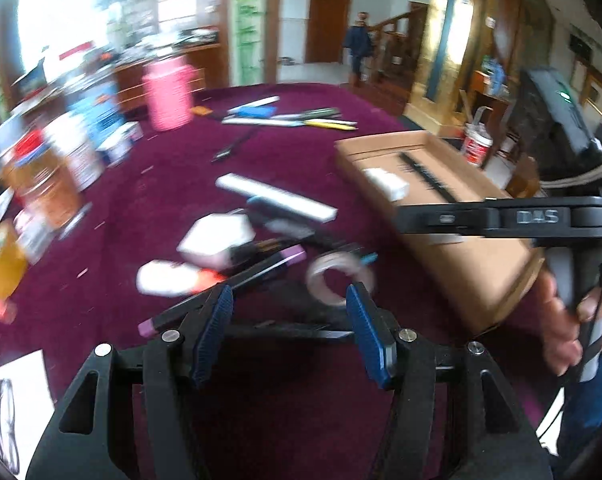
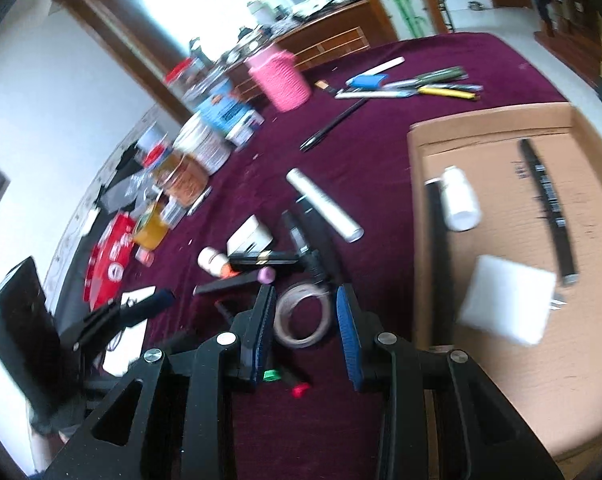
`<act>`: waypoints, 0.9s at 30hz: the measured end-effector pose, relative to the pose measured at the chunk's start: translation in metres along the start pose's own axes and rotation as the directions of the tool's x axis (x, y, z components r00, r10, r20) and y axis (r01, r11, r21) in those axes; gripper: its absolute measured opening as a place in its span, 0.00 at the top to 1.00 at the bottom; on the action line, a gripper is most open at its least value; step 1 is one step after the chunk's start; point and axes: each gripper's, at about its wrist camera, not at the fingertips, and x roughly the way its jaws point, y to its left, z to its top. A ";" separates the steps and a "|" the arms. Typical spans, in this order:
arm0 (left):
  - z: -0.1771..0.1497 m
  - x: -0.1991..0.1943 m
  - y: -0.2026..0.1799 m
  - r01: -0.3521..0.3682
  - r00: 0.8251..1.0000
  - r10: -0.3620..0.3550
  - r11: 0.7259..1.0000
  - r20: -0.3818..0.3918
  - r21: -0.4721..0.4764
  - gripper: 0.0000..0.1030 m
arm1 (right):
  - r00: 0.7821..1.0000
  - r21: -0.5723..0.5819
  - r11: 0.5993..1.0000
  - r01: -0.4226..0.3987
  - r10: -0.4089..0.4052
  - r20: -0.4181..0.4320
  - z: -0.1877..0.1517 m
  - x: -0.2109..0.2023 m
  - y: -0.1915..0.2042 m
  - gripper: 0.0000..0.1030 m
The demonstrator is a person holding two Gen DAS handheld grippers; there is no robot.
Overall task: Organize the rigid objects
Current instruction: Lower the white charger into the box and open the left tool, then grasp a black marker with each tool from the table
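Note:
A pile of rigid objects lies on the maroon cloth: a long white bar (image 1: 275, 198) (image 2: 325, 205), a white box (image 1: 217, 236) (image 2: 249, 236), a black stick with purple ends (image 1: 225, 288) (image 2: 237, 282), a clear tape roll (image 1: 339, 276) (image 2: 301, 316). A cardboard tray (image 1: 441, 256) (image 2: 421, 128) holds a white bottle (image 2: 459, 200), a white block (image 2: 505, 306) and a black strip (image 2: 547, 204). My left gripper (image 1: 289, 306) is open, just short of the pile. My right gripper (image 2: 305, 304) is open above the tape roll, empty.
A pink container (image 1: 167, 94) (image 2: 279, 78), jars and cans (image 1: 41, 176) (image 2: 181, 176) stand at the left. Pens and rulers (image 1: 293, 116) (image 2: 413, 84) lie at the far side. A paper with glasses (image 1: 9, 412) lies near left. The right hand's device (image 1: 561, 216) hovers over the tray.

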 end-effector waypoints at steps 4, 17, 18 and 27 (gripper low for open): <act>-0.016 -0.002 0.039 -0.046 0.999 0.045 0.997 -0.006 -0.066 0.44 | 0.999 -0.032 0.999 -0.017 0.016 -0.037 -0.005 0.023 0.016 0.73; -0.012 0.024 0.046 -0.057 0.997 0.058 0.998 -0.055 0.029 0.44 | 0.994 -0.065 0.993 -0.101 0.098 -0.051 -0.024 0.037 0.011 0.73; -0.011 0.029 0.042 -0.050 0.996 0.054 0.997 -0.069 0.052 0.44 | 0.994 -0.067 0.992 -0.106 0.104 -0.042 -0.024 0.035 0.011 0.73; -0.002 0.072 0.022 -0.083 0.986 0.106 0.982 -0.129 0.172 0.45 | 0.991 -0.063 0.989 -0.134 0.132 -0.032 -0.024 0.035 0.008 0.73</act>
